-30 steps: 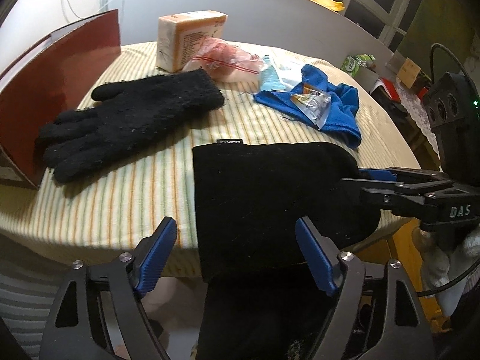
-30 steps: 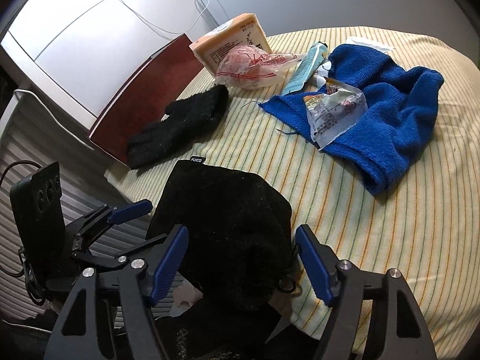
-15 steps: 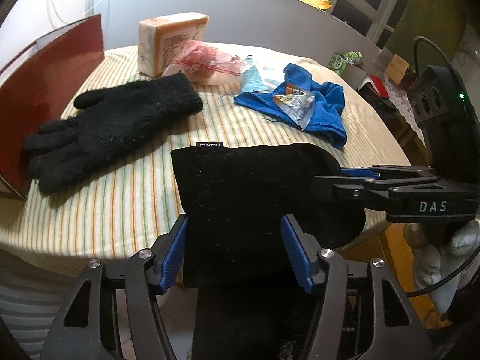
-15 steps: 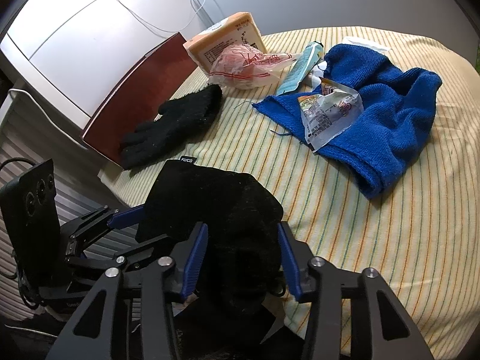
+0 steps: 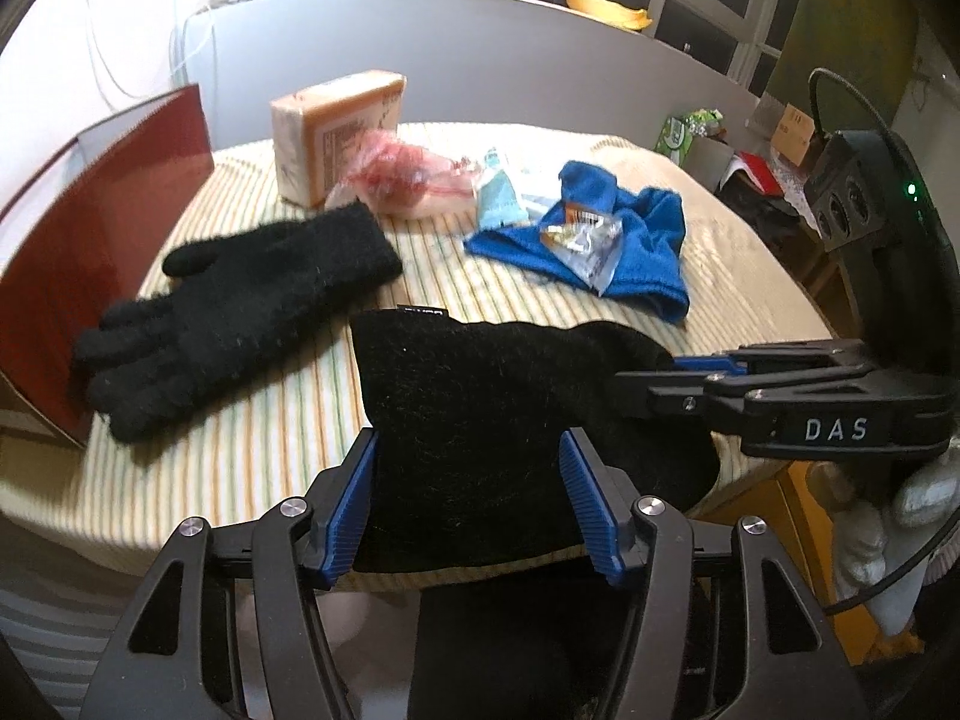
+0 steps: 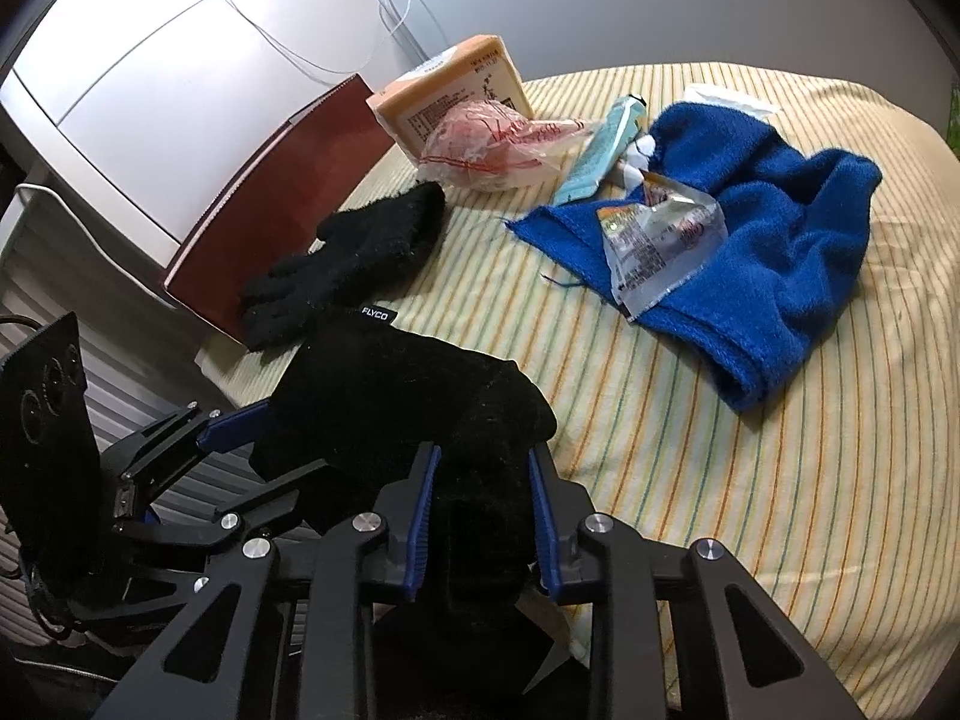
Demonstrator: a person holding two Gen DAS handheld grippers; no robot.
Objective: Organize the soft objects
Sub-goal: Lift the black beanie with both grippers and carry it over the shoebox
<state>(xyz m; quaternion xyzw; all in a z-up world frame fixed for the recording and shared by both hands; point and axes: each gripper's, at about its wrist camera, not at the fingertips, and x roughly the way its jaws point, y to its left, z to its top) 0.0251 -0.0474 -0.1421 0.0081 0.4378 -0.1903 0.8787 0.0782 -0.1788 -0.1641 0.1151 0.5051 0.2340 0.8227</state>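
Now both grippers clamp the black pouch [image 5: 480,420] at the worktop [image 6: 690,450] edge: left gripper [image 5: 468,504] fingers squeeze its near hem, right gripper [image 6: 480,516] fingers pinch its bunched end. Beyond the pouch lies the black glove [image 5: 240,312]; the blue towel [image 6: 780,264] sits farther off, a foil wrapper [image 6: 654,240] on it.

Left claw [image 5: 468,501]: blue pads pressed on both sides of black fabric. Right claw [image 6: 483,510]: pads narrowed, pinching the same fabric from its other side. White-gloved hand [image 5: 900,540] holds the right claw's handle.
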